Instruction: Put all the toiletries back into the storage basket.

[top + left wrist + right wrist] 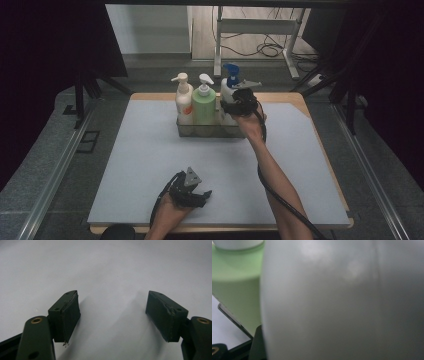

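Grip: right gripper [235, 106] is pinching the white blue-topped spray bottle [228, 95] at the worktop's far edge.
Care: keeping it upright while seating it in the clear plastic bin [202, 130].
Left gripper [112, 315]: resting spread, holding nothing.

Can't make out any writing here tbh. The cream pump bottle [183, 102] at the far side has an orange mark, way too small to read.
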